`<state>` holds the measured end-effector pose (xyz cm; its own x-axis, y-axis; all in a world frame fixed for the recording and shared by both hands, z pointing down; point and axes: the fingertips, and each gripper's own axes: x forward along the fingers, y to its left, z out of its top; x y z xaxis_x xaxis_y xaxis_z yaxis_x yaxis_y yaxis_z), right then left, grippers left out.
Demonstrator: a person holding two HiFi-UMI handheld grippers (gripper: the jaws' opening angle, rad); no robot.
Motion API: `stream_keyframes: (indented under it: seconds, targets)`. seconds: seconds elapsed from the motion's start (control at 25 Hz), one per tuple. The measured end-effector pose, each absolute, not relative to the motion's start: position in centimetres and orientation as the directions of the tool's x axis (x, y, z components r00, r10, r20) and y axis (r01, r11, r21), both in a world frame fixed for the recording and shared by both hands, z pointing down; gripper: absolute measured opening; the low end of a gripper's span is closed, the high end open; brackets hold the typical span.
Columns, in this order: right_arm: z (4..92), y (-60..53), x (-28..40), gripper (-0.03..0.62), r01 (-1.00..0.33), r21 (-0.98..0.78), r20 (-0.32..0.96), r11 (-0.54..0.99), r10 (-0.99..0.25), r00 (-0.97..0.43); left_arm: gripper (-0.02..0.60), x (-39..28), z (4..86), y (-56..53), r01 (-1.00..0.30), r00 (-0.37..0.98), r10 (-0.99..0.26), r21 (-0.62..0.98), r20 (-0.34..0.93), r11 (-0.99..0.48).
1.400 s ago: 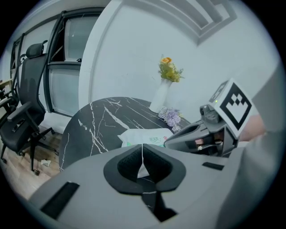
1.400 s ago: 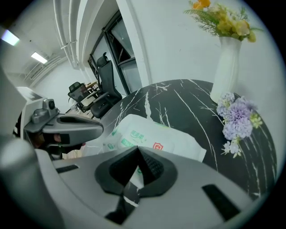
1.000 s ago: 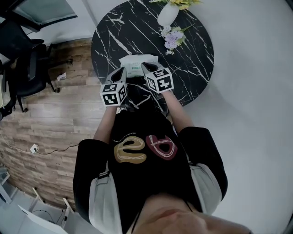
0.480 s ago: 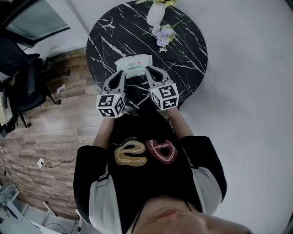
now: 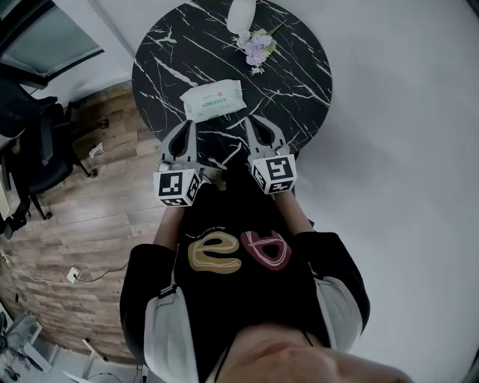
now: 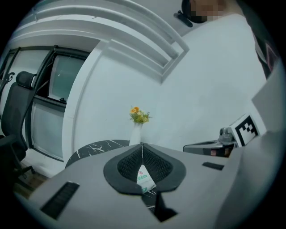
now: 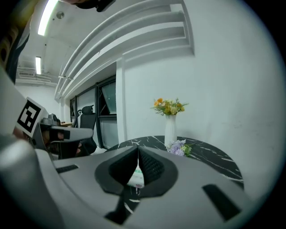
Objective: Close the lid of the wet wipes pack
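Wet wipes pack (image 5: 212,99) lies flat on the round black marble worktop (image 5: 299,67), left of centre, long side across the person's view, green print on the top face. It sits apart from the white vase (image 5: 241,13) and the purple flower sprig (image 5: 256,49) at the far rim.

Left tool (image 5: 184,129) is clenched, tips together, nothing held; the pack shows only through the gap behind its pads. Right tool (image 5: 255,121) is the same: tips meeting, empty. Both hang over the near edge of the worktop, short of the pack and not touching it, one on each side.

Lid state: too small to tell in any view; the top face looks flat, with no raised flap visible.

Handling, as a judgement:
- The pack is probably light and soft, a film pouch that gives under pressure.
- It is likely to slide on the glossy marble if pushed sideways.
- The lid is probably a stiff hinged plastic flap in the middle of the top face.
- Best contact: press straight down on the flap's free edge with closed tips.
- Steady one short end of the pouch with the other tool.
- Don't pinch the body hard, since it would buckle.
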<state>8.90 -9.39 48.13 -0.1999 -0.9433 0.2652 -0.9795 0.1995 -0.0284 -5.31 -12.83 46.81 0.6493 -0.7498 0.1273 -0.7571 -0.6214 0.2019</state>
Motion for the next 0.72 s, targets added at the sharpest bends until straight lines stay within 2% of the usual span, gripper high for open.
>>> stream_keyframes:
  seconds: [0.2, 0.72]
  targets:
    - [47.9, -8.0, 9.4, 0.011, -0.985, -0.028, 0.246, 0.172, -0.954, -0.173, 0.02, -5.4, 46.1, -11.8, -0.747, 0.663, -0.742, 0.144, 0.097, -0.648]
    - [47.8, -6.6, 9.0, 0.009, -0.99, 0.018, 0.245, 0.14, -0.961, -0.131, 0.02, -6.4, 47.2, -10.7, -0.753, 0.658, -0.742, 0.113, 0.126, -0.648]
